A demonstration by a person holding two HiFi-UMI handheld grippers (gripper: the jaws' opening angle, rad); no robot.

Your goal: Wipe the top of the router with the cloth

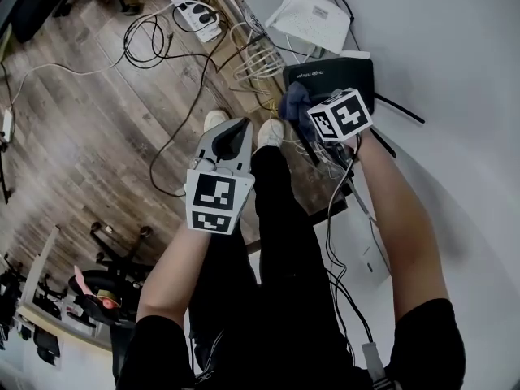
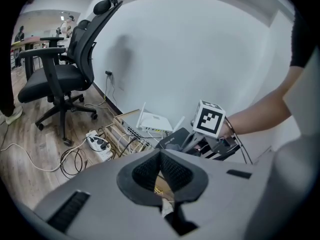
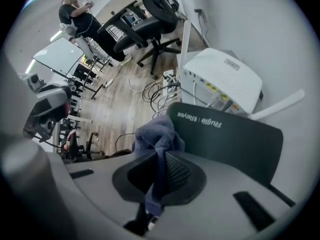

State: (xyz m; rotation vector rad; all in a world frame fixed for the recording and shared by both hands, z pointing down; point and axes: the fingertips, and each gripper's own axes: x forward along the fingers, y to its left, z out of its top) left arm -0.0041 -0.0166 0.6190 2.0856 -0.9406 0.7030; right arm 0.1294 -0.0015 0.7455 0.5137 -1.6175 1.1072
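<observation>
Right gripper (image 3: 162,160): jaws are clamping down on the blue cloth (image 3: 156,136), which is bunching up above the pads and trailing down between them.
Cloth location: it's sitting right at the near left corner of the black router (image 3: 227,140), over the end with the printed logo. Can't honestly tell if it's pressing on the top or just hovering over it.
Black router: it's lying flat with its dark top facing up, just in front of a white router (image 3: 223,78) with a pale antenna sticking out sideways.
Left gripper (image 2: 161,168): jaws are closing on nothing, pads meeting at the tips. It's hanging back over the person's legs, well apart from the routers and pointing toward them.
Floor stuff: a white power strip (image 1: 196,11) and a tangle of cables (image 1: 154,39) are lying on the wood floor (image 1: 73,128).
Background: an office chair (image 2: 59,69) is standing by the wall.
</observation>
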